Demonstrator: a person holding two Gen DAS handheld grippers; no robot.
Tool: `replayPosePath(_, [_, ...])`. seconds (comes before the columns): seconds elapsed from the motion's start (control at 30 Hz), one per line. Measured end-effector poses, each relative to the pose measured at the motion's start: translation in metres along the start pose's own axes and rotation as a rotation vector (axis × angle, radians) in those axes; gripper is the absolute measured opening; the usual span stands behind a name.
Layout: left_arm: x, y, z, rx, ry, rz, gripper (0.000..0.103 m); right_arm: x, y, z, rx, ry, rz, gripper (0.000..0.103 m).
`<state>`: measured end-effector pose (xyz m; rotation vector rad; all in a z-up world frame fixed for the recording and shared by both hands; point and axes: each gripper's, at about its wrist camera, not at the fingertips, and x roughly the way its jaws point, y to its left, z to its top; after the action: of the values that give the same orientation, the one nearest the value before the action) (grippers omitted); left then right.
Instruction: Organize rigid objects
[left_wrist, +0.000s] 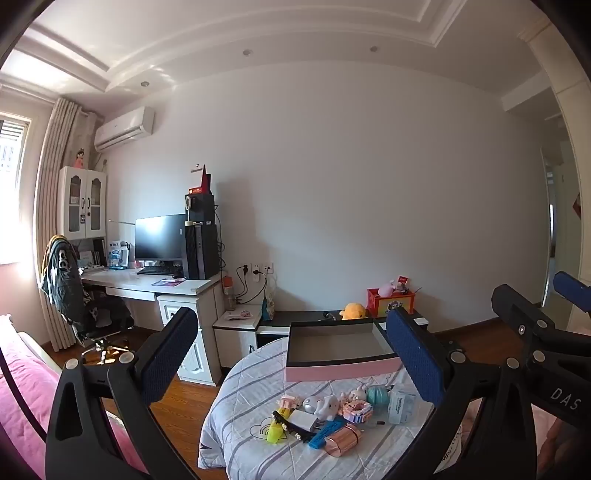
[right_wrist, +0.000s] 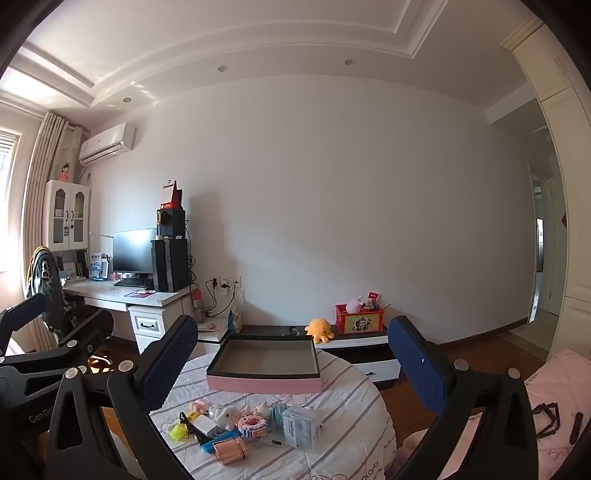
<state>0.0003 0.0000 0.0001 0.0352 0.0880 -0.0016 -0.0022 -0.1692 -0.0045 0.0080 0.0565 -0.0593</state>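
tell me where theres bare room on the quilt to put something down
Free: the striped quilt between the pink box and the pile of small items, and right of the pile toward the edge. The box's inside is bare too. Crowded: the pile itself, items touching and overlapping.

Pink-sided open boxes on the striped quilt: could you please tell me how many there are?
1. The pink-sided open box with a dark rim sits on the striped quilt, behind the pile of small items; none seems hidden.
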Motion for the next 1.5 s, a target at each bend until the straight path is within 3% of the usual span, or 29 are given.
replayPosePath(1.5, [-0.0026, 0.0054, -0.0014, -0.016, 0.001, -0.008, 0.103, -0.0023, 0.0017, 0.0053, -0.007, 0.004, 0.014, 0.103])
